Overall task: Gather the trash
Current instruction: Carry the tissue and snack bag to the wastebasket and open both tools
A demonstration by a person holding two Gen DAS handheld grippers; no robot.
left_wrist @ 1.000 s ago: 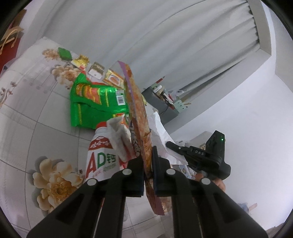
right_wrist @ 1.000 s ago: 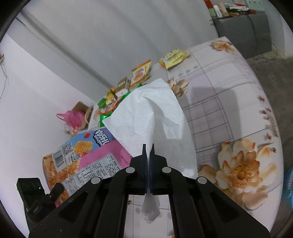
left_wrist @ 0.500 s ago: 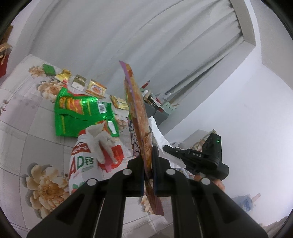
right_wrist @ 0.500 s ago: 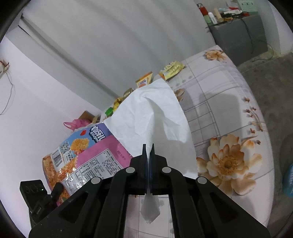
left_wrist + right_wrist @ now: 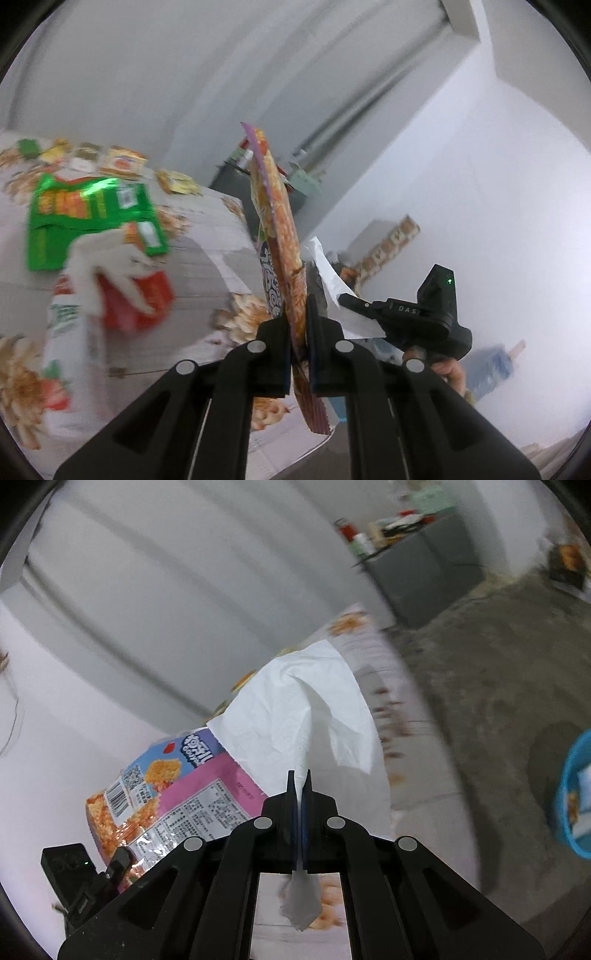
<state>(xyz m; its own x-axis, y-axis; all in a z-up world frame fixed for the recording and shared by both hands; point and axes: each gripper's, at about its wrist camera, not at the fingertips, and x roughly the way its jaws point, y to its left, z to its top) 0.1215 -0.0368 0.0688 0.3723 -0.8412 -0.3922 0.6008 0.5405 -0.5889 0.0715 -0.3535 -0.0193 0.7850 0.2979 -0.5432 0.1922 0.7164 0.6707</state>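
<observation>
Two pieces of trash are clamped, one in each tool, above the flower-printed tablecloth. At far left in the left wrist view, blurred, lie a white drink bottle with a red label and a crinkled green foil snack bag, with a row of small flat sachets behind them near the table's far edge. In the middle, the left gripper has its jaws pressed together on a flat pink-and-orange plastic snack wrapper, seen edge-on and standing nearly upright, its lower end hanging below the pads. Just right of it, the right gripper appears side-on, with a finger of the holding hand beneath it.

In the right wrist view, that same wrapper shows its printed face, with barcode and text panel, at lower left. The right gripper's jaws are shut tight on a crumpled white paper tissue, which billows up ahead of the tips while a small tail hangs below. At the right edge stands a light blue plastic bin on the grey floor, already containing some scraps.
</observation>
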